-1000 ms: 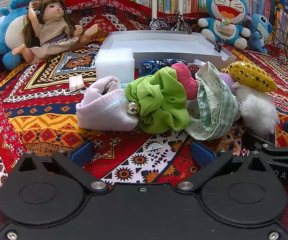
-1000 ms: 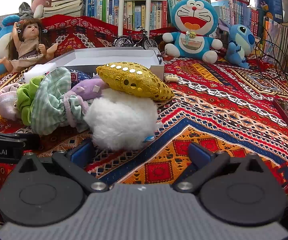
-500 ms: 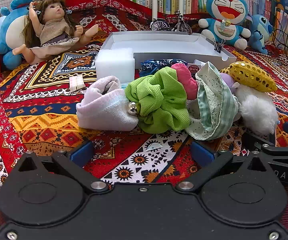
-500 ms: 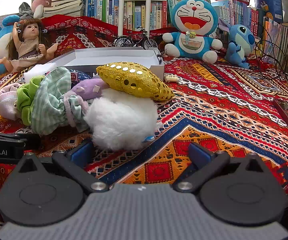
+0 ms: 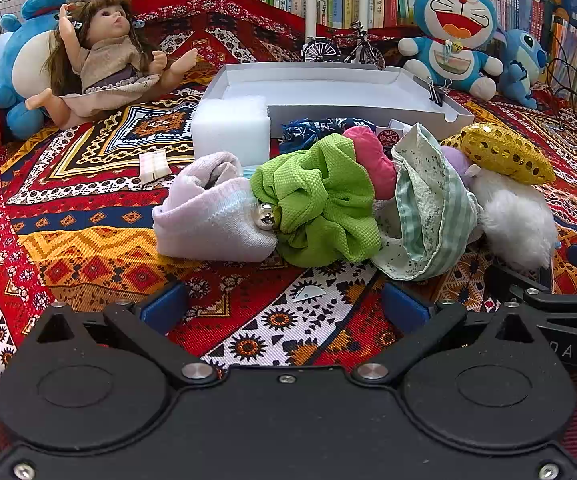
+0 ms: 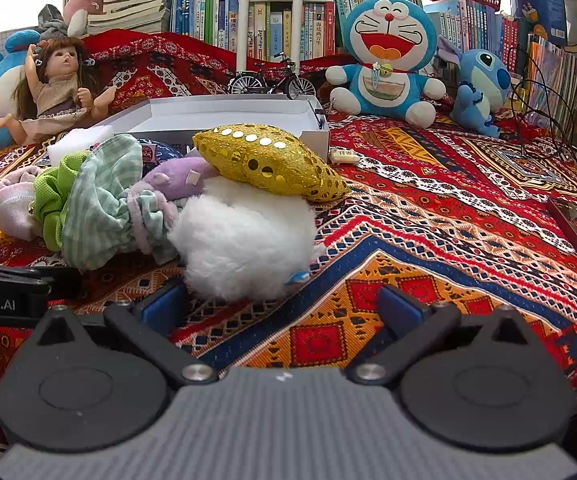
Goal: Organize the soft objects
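Nothing has moved since the earlier frames: both the left gripper point(image 5: 284, 300) and right gripper point(image 6: 282, 300) hover wide open and empty before the heap of soft fabric items point(image 5: 328, 204), all still outside the shallow white cardboard box point(image 5: 328, 92) behind it.

Blue patterned cloth point(image 5: 320, 130) mostly hidden behind green scrunchie point(image 5: 320, 204); book spines' print too small

plush toys 3 point(image 6: 388, 60) | doll 1 point(image 5: 108, 56) | box 1 point(image 5: 328, 92) | scrunchies 2 point(image 5: 320, 204)
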Available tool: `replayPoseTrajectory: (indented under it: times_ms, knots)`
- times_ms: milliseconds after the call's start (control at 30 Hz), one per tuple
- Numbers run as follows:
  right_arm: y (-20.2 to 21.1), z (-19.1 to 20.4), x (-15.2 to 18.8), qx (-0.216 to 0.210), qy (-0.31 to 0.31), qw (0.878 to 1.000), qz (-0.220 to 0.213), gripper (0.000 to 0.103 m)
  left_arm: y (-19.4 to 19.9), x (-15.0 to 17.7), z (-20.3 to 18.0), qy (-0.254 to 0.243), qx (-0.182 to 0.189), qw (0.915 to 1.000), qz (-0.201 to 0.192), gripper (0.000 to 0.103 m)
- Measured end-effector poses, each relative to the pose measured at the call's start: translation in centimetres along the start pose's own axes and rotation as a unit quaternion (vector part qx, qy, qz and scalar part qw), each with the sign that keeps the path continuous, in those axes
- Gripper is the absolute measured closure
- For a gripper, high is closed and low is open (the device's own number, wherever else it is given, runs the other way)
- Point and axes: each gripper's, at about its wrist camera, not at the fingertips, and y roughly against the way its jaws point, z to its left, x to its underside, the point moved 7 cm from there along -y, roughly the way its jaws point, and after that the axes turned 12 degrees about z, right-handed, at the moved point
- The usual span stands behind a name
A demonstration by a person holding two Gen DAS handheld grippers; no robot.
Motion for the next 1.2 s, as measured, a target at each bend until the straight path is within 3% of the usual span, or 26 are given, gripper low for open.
replayPoseTrajectory:
  times_ms: [1200]
  knots:
    - [-0.02,0.03,0.09,-0.002,0.002,1.000,-0.004,0.000,-0.08,-0.02,0.29,-0.008,0.004,0.9999,-0.008,0.000]
